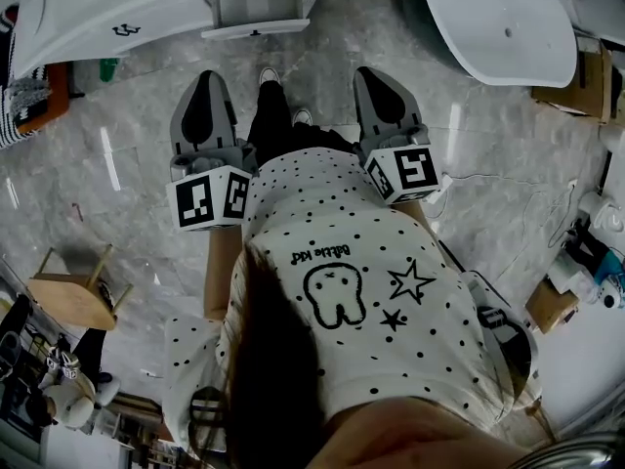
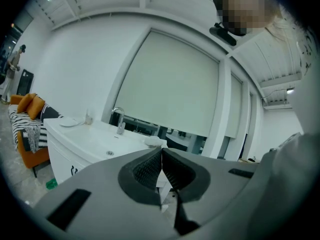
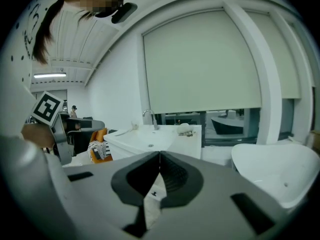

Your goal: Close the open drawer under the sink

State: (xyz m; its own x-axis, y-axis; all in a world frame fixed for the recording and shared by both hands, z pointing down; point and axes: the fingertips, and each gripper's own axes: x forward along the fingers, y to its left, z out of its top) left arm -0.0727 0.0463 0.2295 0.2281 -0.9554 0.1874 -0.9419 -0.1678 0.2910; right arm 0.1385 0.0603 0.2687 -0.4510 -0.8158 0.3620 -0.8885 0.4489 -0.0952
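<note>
Finding one: the open drawer (image 1: 256, 29) juts out from under the sink unit (image 1: 98, 22) at the top of the head view, well apart from both tools across bare marble floor (image 1: 127, 154). Its front panel runs left to right across my view, so I judge that it slides shut straight away from me.

Finding two: the left gripper (image 1: 207, 76) has its jaws pressed together with nothing between them. The right gripper (image 1: 375, 72) is the same, closed and empty.

Finding three: both tools point toward the drawer. The left one lines up roughly with the panel's left end. The right one stands off past its right end, so the left is the nearer. In my judgement, a flat push forward on the panel with closed tips should serve.
</note>
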